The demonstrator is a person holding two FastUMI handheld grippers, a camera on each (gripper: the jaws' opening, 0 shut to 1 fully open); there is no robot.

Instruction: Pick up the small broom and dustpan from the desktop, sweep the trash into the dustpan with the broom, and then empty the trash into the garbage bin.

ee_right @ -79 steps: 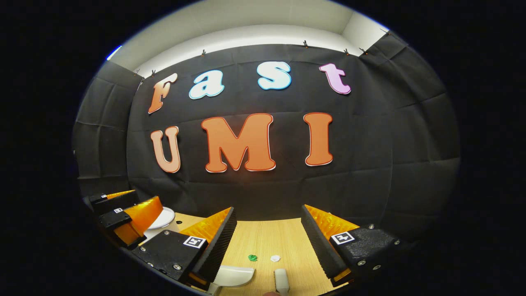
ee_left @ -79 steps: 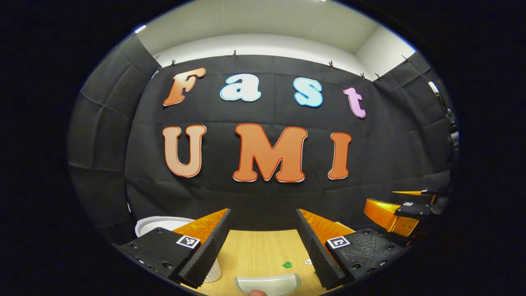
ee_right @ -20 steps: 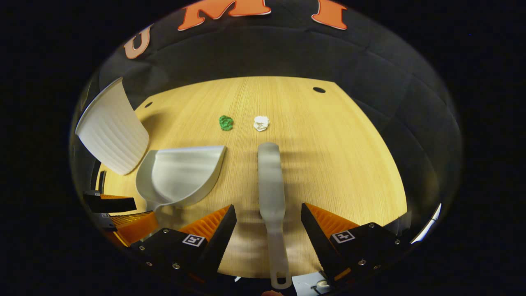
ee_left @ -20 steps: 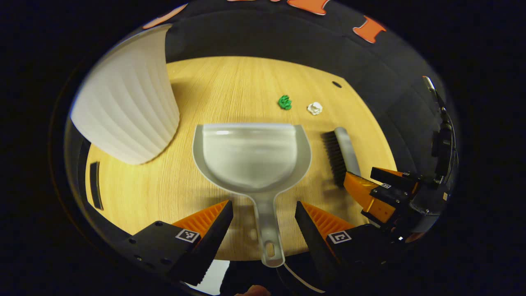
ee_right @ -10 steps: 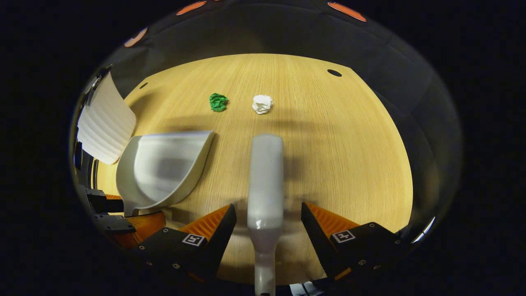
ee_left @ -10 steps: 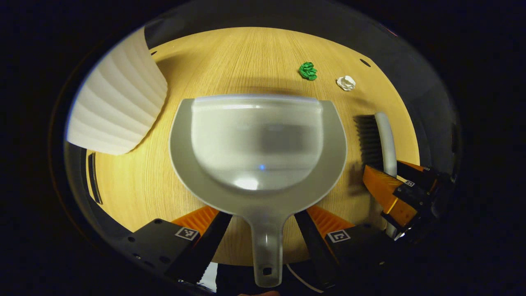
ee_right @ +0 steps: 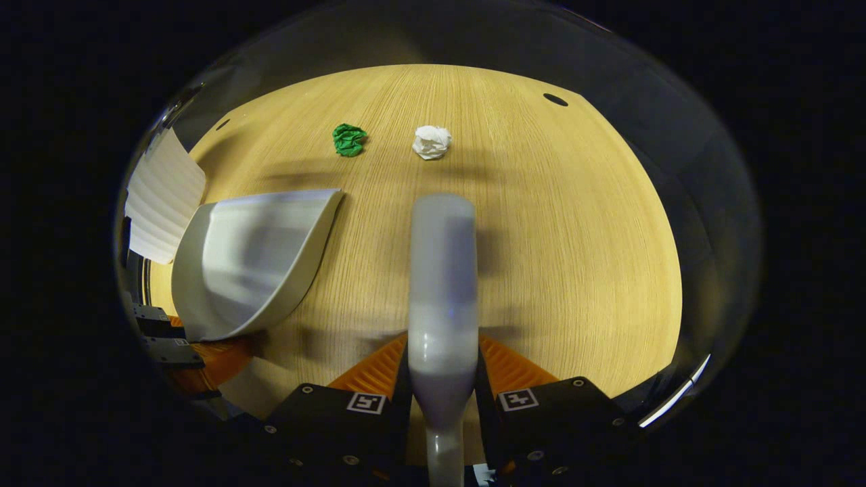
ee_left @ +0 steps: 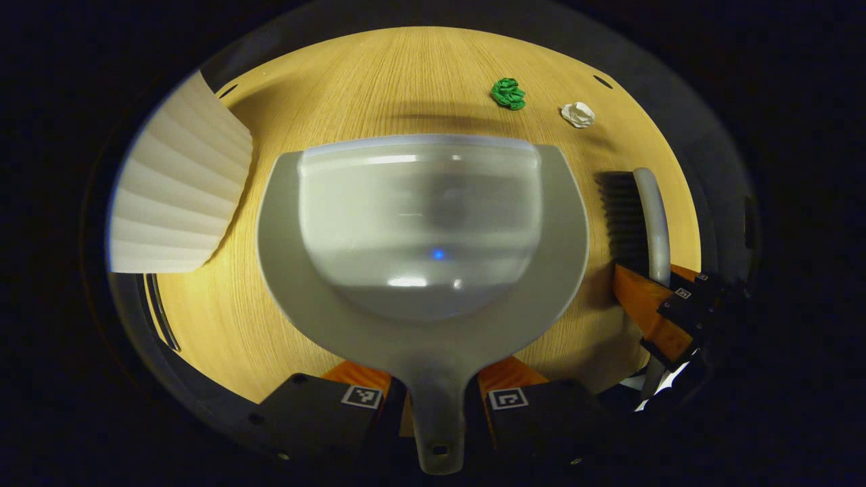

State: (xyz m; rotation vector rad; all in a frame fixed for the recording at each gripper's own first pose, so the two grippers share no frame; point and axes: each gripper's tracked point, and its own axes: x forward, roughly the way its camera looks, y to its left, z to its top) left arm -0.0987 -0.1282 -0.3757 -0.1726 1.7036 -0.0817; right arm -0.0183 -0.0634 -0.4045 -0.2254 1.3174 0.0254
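1. Desktop (ee_right: pixel 575 223) of pale wood carries two paper wads: a green wad (ee_right: pixel 349 139) and a white wad (ee_right: pixel 431 141), side by side beyond the dustpan's lip, apart from it.
2. White ribbed garbage bin (ee_left: pixel 177 196) stands just left of the dustpan (ee_left: pixel 419 230); its inside is hidden. The dustpan's tray holds nothing.
3. Left gripper (ee_left: pixel 436 398) is clamped on the dustpan's handle.
4. Right gripper (ee_right: pixel 441 399) is closed on the broom (ee_right: pixel 443 284), which lies right of the dustpan.
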